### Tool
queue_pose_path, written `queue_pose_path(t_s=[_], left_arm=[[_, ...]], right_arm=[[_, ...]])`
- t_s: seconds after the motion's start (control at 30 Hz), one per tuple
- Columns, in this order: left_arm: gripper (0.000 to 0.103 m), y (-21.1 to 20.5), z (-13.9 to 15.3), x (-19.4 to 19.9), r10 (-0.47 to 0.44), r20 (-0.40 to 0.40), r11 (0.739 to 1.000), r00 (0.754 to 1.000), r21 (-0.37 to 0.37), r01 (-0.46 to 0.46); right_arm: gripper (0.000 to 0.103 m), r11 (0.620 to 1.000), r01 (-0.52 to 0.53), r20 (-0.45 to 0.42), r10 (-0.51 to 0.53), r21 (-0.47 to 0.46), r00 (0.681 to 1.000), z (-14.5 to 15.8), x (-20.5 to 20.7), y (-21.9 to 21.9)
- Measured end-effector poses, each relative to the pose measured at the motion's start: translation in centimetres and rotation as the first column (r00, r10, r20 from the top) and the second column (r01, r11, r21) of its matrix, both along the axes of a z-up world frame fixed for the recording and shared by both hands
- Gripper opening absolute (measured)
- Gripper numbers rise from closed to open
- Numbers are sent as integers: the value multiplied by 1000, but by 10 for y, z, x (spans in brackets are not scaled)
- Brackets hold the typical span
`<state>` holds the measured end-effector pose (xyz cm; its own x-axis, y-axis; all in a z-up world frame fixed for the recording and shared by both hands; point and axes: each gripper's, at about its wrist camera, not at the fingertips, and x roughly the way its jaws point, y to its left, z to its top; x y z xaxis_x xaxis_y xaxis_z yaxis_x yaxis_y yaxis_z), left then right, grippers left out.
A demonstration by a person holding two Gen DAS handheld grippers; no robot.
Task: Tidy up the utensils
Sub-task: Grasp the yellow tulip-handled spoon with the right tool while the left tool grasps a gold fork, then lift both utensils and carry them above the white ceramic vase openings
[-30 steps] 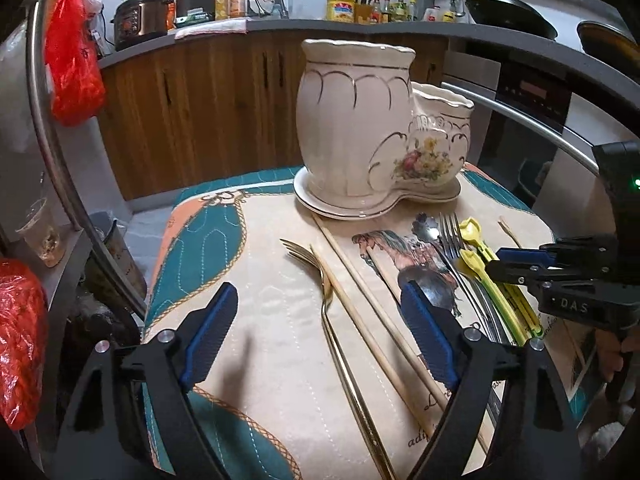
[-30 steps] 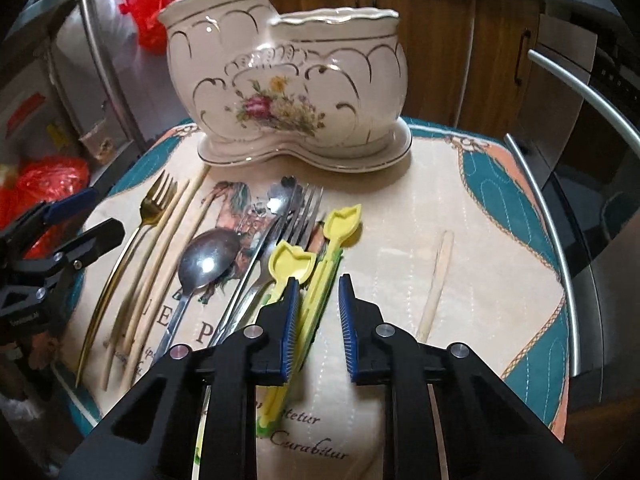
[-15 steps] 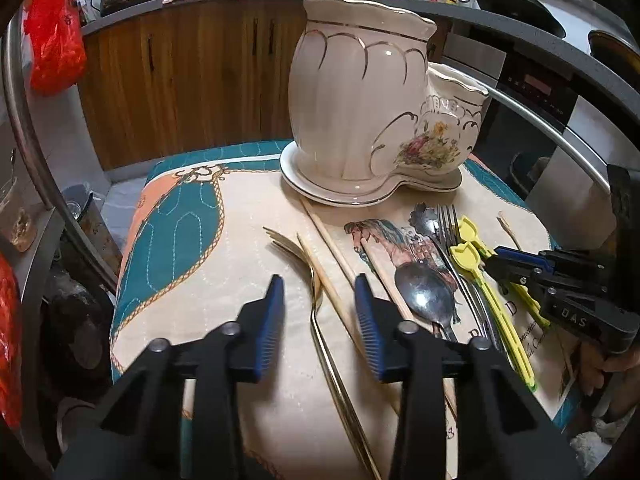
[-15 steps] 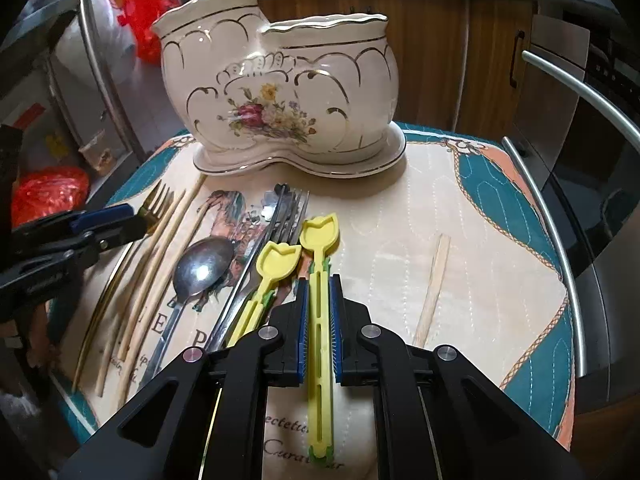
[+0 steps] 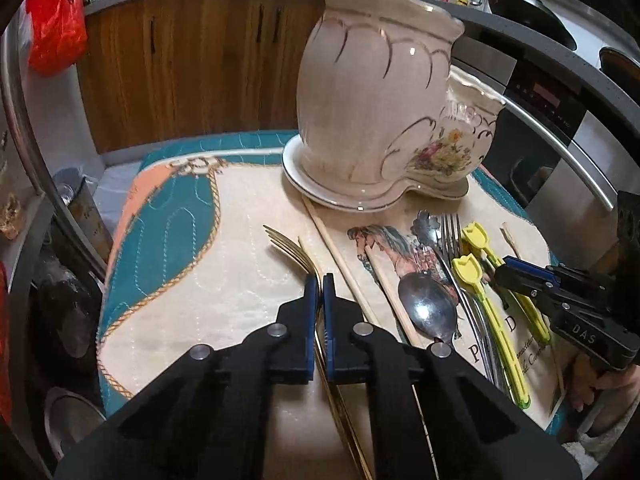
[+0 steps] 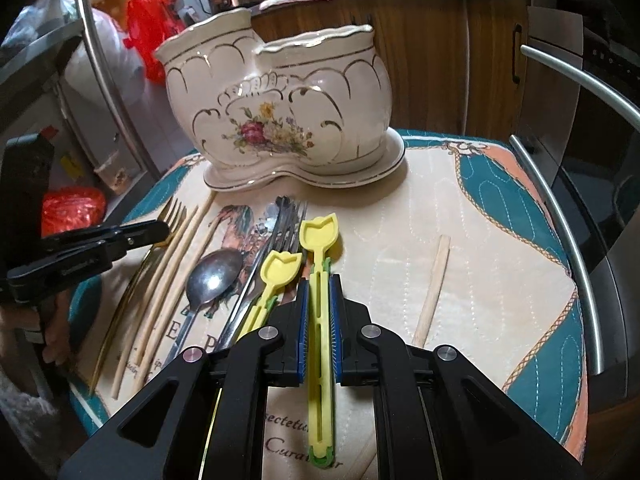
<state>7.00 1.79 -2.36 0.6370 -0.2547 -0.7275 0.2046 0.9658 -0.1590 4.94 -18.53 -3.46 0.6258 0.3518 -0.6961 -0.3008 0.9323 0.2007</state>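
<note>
A cream ceramic two-part utensil holder (image 5: 380, 112) (image 6: 280, 120) stands at the back of a quilted mat (image 5: 168, 240). My left gripper (image 5: 319, 280) is shut on the handle of a gold fork (image 5: 288, 246), whose tines point away on the mat. My right gripper (image 6: 319, 284) is shut on a yellow spoon (image 6: 319, 236), also seen in the left wrist view (image 5: 476, 236). A second yellow spoon (image 6: 280, 266), a steel spoon (image 6: 214, 276), steel forks (image 6: 288, 216) and wooden chopsticks (image 6: 180, 256) lie between the two grippers.
A single chopstick piece (image 6: 434, 280) lies on the mat to the right. Curved steel rails (image 6: 560, 220) edge the table on both sides. Wooden cabinets (image 5: 192, 64) and a counter stand behind. Red bags (image 5: 56, 28) hang at the left.
My left gripper has moved forward and closed from wide open onto the gold fork's handle. My right gripper has closed onto the yellow spoon's handle.
</note>
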Motion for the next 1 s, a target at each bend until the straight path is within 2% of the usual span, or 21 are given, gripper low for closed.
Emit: queue_pose_path(t_s=[0.2,0.3,0.47,0.8,1.0], left_arm=[[3,-1,15,-16,13,95,1000,995,19,-15],[3,5,26,-27,24,147,1000,989,-6,-23],[3,11,54,-46,44,258,999,965,-14,-42],[3,16,97,-75,52,380,999,924,-18,-49],[2,19,139,-79,61,476,998,877,-14,-62]], right_arm=[[11,1000,1,53,-3,27,999,11,-6,-2],[11,998,-3,99,-2,55,995,20,-11,-5],[11,996,-9,176,-7,88,984,40,-18,-9],[11,994,-19,300,-14,107,954,79,-15,-11],[11,991,-20,394,-34,133,919,107,7,-8]])
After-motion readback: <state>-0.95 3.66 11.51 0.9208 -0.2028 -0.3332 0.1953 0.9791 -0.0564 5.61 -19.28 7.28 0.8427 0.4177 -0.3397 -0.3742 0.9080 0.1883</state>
